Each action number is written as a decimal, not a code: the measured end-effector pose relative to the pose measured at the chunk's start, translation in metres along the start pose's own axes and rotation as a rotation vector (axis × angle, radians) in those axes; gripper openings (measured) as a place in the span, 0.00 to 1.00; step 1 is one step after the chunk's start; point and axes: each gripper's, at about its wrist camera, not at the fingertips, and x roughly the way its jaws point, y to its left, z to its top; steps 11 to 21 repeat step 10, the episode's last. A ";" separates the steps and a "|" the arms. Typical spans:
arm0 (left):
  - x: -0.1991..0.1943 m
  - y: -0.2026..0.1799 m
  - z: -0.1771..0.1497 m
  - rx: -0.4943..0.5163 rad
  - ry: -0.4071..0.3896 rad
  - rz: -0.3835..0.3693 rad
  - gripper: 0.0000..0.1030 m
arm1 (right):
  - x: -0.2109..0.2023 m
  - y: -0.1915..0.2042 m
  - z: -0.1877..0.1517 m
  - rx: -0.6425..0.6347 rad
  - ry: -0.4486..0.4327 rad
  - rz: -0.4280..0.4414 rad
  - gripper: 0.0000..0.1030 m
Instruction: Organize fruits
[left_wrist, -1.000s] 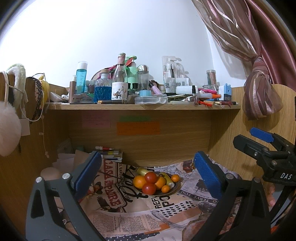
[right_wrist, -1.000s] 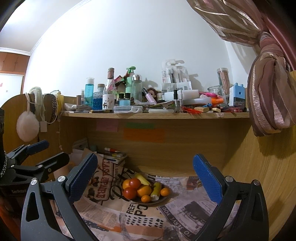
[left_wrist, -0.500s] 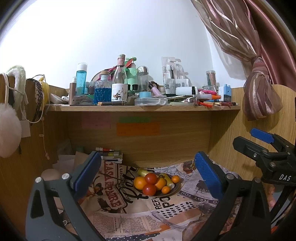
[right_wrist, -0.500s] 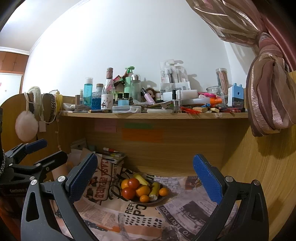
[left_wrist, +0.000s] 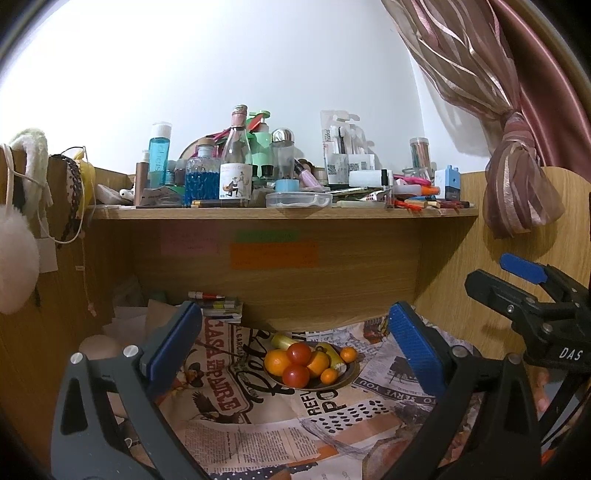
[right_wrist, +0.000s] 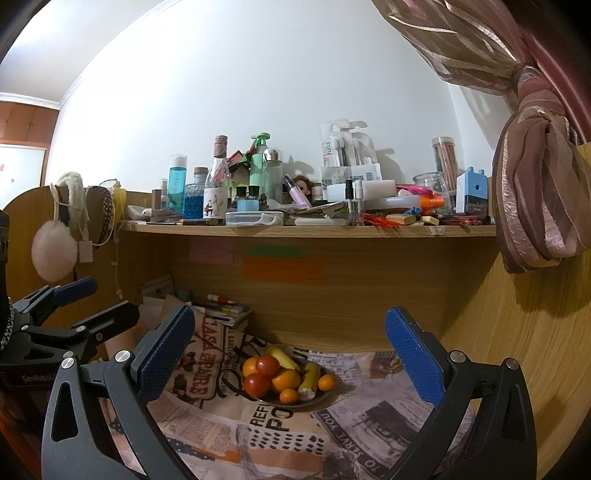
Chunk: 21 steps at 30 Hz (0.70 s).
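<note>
Both tools are just hanging in the air over the desk with nothing in them. Left tool (left_wrist: 293, 347) has its blue pads spread wide, and the right tool (right_wrist: 290, 350) is spread just as wide, empty too. Going left to right in the left wrist view: a white fluffy pom-pom (left_wrist: 14, 258) hangs off the wooden side panel, then comes the stack of small books (left_wrist: 221, 304) tucked at the back under the shelf, then the plate of fruit (left_wrist: 343, 380) sitting on the newspaper (left_wrist: 258, 435) that covers the desk, roughly between the 2 pads and well beyond them. On the plate I can count 2 red tomatoes (left_wrist: 298, 353), a few oranges (left_wrist: 277, 362) and what looks like a couple of yellow-green bananas at the back, all piled touching each other. Farther right the other tool pokes into the frame by the wooden wall. Up top the shelf (left_wrist: 284, 214) is crammed with bottles and pens, with a knotted pink curtain (left_wrist: 517, 184) at the far right. From the right wrist view the same plate sits between the pads, left of centre.
</note>
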 end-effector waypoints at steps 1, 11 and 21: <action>0.001 0.000 0.000 0.002 0.002 -0.004 1.00 | 0.000 0.000 0.000 0.000 0.001 0.001 1.00; 0.004 0.000 -0.002 0.014 0.010 -0.025 1.00 | 0.007 -0.004 -0.003 -0.001 0.017 -0.003 1.00; 0.004 0.000 -0.002 0.014 0.010 -0.025 1.00 | 0.007 -0.004 -0.003 -0.001 0.017 -0.003 1.00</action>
